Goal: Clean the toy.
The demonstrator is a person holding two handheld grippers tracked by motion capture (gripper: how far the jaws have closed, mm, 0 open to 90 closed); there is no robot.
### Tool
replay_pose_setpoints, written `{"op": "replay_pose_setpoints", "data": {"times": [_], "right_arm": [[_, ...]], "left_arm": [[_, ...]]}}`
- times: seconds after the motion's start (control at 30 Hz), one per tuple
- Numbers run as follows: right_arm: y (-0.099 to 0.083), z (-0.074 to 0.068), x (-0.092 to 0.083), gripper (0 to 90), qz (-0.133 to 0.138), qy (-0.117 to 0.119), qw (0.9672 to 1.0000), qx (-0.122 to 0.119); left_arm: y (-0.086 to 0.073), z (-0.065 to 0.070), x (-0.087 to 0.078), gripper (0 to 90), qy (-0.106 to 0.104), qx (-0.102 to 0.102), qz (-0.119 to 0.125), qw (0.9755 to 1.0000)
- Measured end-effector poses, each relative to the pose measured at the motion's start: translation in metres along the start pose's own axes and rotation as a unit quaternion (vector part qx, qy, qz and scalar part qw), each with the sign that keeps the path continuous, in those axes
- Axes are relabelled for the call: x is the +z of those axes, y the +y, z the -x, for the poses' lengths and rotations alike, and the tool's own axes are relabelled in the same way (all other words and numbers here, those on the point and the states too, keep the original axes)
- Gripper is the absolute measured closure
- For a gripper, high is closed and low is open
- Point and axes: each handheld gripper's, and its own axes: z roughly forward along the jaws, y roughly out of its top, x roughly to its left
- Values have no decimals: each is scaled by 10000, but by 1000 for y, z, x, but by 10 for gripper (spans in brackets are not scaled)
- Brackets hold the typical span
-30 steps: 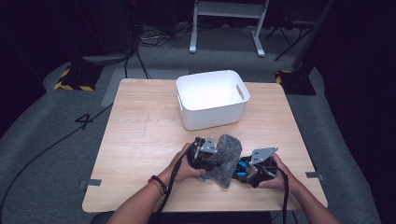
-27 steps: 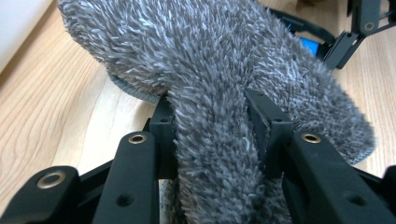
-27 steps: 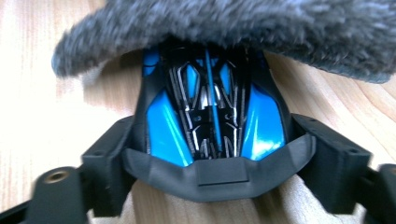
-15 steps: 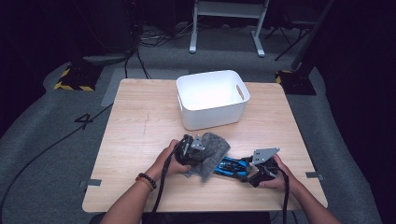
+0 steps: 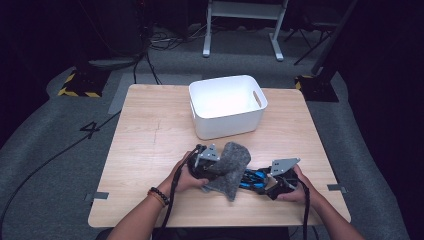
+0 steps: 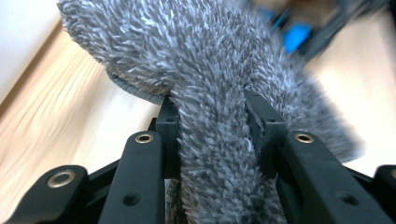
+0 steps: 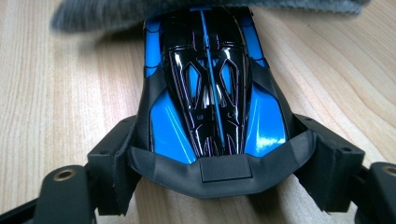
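High view | left tongs (image 5: pixel 216 170) clamp cloth (image 5: pixel 229 170) | right tongs (image 5: pixel 260 181) grip toy car (image 5: pixel 251 178) near table (image 5: pixel 150 150) front edge

Bare forearms, black two-jaw grippers

The left gripper (image 5: pixel 216 169) and right gripper (image 5: pixel 262 181) are black, each topped by a grey three-cornered plate and trailing a black cable; brass-ringed screw holes dot the jaws. A dark beaded bracelet (image 5: pixel 158 195) circles the left wrist.

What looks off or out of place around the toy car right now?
Nothing looks damaged or spilled. The one oddity: the grey fuzzy cloth, pinched in the left gripper, drapes over the front end of the blue toy car, which the right gripper clamps at its rear on the table.
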Motion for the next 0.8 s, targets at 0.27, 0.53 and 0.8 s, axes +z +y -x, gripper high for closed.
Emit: {"op": "replay_pose_setpoints", "data": {"times": [0.27, 0.53, 0.8], "right_arm": [[-1, -1, 2, 237, 85, -64, 9999, 62], [0, -2, 1, 237, 64, -80, 9999, 69], [-1, -2, 0, 238, 53, -110, 9999, 90]], "left_arm": [[22, 25, 34, 639, -211, 344, -62, 9992], [22, 25, 44, 655, 171, 583, -533, 9967], [17, 15, 30, 651, 658, 616, -746, 9931]]}}
